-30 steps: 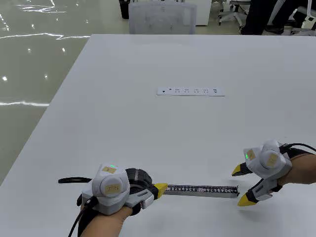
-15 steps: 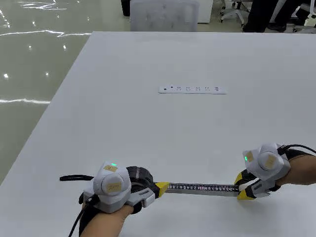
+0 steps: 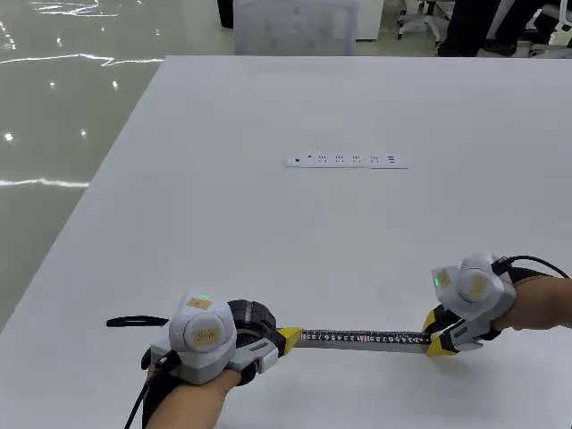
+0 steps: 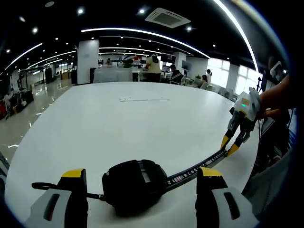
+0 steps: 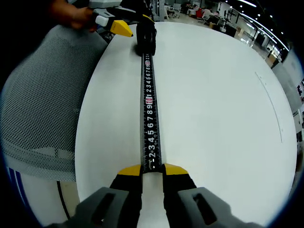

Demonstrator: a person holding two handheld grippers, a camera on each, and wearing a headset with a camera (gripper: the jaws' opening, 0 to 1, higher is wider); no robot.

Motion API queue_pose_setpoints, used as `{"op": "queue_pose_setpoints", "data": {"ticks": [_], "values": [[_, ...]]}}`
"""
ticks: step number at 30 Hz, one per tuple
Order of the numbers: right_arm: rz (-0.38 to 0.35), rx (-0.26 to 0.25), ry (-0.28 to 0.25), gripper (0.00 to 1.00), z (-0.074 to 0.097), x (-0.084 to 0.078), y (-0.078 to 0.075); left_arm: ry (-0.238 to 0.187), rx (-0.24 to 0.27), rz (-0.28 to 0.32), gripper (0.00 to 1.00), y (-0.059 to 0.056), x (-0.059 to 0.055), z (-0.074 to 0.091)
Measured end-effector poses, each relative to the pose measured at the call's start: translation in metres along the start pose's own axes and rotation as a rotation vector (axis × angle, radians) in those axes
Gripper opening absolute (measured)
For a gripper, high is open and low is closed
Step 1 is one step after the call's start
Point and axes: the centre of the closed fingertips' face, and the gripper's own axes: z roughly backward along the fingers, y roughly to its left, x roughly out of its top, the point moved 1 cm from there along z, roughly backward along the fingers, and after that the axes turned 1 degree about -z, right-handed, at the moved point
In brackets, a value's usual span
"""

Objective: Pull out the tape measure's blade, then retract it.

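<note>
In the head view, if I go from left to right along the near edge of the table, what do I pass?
strap → left gripper → blade → right gripper. The tape's case overlaps the left gripper, so it is left out of the order.

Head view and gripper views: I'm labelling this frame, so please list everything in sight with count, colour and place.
Table: one, white, under everything.
Power strip: one, white, mid-table.
Tape case: one, black, near edge, between the left jaws.
Blade: one, dark with pale numbers, pulled out along the table.
Strap: one, black, on the table beside the case.
Chair: one, pale, at the far edge.
Left gripper: one, white with yellow tips, jaws open astride the case.
Right gripper: one, same colours, jaws shut on the blade's end.
</note>
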Motion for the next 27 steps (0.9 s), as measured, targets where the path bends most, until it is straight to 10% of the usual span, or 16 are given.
{"op": "queue_pose_setpoints", "data": {"ticks": [27], "values": [[-0.093,-0.023,0.003,0.13,0.0,0.0,0.0,0.09,0.122,0.105,0.61,0.01,-0.019,-0.015]]}}
